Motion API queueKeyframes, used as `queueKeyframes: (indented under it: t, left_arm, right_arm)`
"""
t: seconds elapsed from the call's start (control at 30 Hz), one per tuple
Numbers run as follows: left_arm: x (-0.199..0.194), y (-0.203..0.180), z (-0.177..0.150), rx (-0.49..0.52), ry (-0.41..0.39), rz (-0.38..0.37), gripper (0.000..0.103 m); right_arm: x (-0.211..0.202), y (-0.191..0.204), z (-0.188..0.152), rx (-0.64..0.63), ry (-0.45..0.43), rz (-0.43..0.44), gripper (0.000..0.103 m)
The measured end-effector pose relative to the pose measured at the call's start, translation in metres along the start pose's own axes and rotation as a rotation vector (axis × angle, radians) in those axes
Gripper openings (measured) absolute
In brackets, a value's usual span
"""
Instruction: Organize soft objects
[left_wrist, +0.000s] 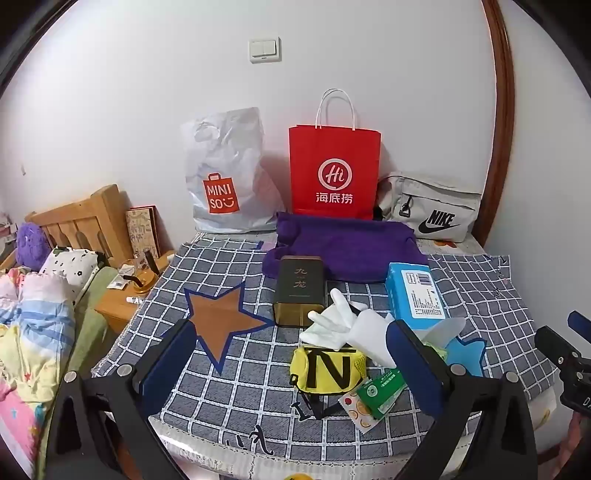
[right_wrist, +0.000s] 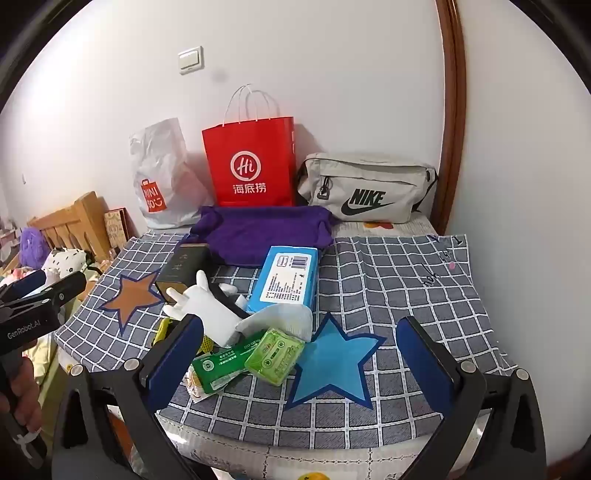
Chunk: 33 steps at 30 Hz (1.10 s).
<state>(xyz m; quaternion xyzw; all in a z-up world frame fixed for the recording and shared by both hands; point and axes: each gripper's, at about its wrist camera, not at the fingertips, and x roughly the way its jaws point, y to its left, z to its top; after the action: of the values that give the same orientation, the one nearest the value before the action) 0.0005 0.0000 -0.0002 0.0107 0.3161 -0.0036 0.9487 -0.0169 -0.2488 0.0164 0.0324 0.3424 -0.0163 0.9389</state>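
Note:
A purple cloth lies folded at the back of the checked cover. White gloves lie in the middle, over a yellow pouch with black letters. A blue tissue pack, a green packet and a green cassette case lie beside them. My left gripper stands open above the pouch and gloves, holding nothing. My right gripper stands open over the blue star patch, also holding nothing.
A white plastic bag, a red paper bag and a grey waist bag stand against the wall. A dark tin stands near the brown star patch. A wooden bedside and bedding sit left.

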Motion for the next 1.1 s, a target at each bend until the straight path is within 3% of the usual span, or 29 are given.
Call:
queueKeyframes:
  t: [1.1]
  left_arm:
    - [-0.01,-0.002,0.007,0.004,-0.03,-0.018,0.103]
  right_arm:
    - [-0.005,0.005,0.001,-0.025,-0.011,-0.002,0.103]
